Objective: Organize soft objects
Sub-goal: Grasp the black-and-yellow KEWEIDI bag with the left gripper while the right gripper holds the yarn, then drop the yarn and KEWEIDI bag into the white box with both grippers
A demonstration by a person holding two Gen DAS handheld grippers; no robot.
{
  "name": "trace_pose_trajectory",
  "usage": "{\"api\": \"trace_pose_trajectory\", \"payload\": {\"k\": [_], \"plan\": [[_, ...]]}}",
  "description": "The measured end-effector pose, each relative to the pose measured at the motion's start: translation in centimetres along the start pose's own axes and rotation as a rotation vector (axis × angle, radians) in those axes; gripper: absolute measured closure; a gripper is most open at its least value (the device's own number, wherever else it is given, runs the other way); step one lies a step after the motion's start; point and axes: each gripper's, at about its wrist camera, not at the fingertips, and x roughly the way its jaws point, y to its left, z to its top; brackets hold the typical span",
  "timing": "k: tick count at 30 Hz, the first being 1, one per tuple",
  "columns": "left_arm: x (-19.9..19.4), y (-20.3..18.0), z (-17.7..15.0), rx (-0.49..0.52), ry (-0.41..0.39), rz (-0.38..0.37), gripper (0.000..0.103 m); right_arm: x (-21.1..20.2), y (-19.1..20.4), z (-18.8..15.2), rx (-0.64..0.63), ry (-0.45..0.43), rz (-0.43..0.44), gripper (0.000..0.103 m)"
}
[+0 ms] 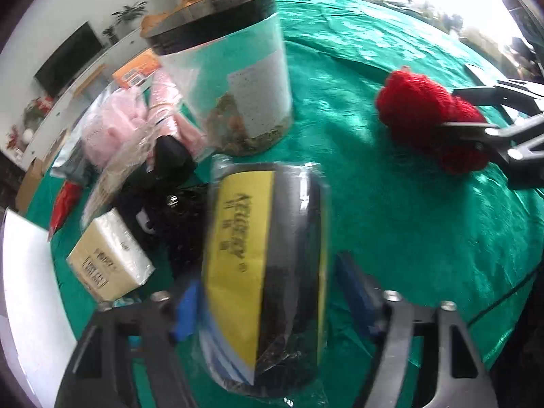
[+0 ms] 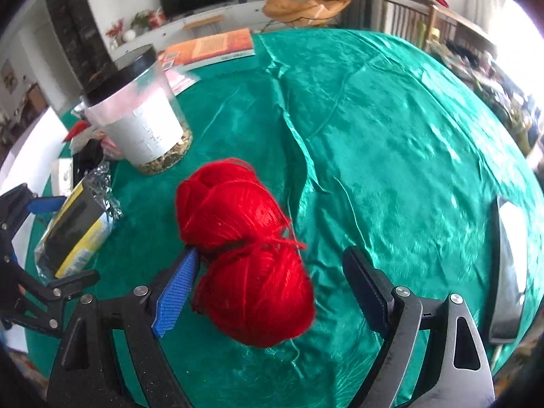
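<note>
With both grippers wide, the right gripper straddling the red yarn ball and the left gripper straddling the yellow-and-black plastic-wrapped pack, loose strands could snag or slick film slip off the green-clothed bench.

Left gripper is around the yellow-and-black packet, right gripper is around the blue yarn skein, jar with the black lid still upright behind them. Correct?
Not quite: the yarn skein is red, not blue; only the pads on the fingers are blue. The right wrist view shows it between the open right gripper. The left gripper is around the yellow-and-black packet, and the jar stands upright.
</note>
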Motion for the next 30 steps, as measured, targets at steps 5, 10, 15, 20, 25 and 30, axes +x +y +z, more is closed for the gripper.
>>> {"api": "trace_pose_trajectory", "payload": {"k": [5,10,15,20,25,30], "plan": [[-3.0,1.9,-2.2,-0.186,-0.083,-0.117,0.048,0.0,1.7,0.7,-0.099,0.054,0.048,0.060],[-10.5,5.3,-7.0,-0.354,-0.233,-0.234,0.048,-4.4,2.6,0.5,-0.002,0.014,0.160,0.060],[-18.8,12.6,-13.5,-0.490,-0.333,-0.068,0.047,-8.7,11.1,1.5,-0.099,-0.004,0.372,0.060],[-23.2,19.6,-21.6,-0.603,-0.291,0.253,0.047,-11.6,23.8,2.1,-0.202,0.018,0.684,0.060],[-22.2,23.8,-28.0,-0.785,-0.213,0.384,0.025,-11.9,34.8,2.1,-0.304,0.069,0.845,0.048],[-21.5,23.2,-28.0,-0.792,-0.272,0.417,0.011,-10.4,34.8,2.2,-0.256,0.081,0.886,0.028]]}}
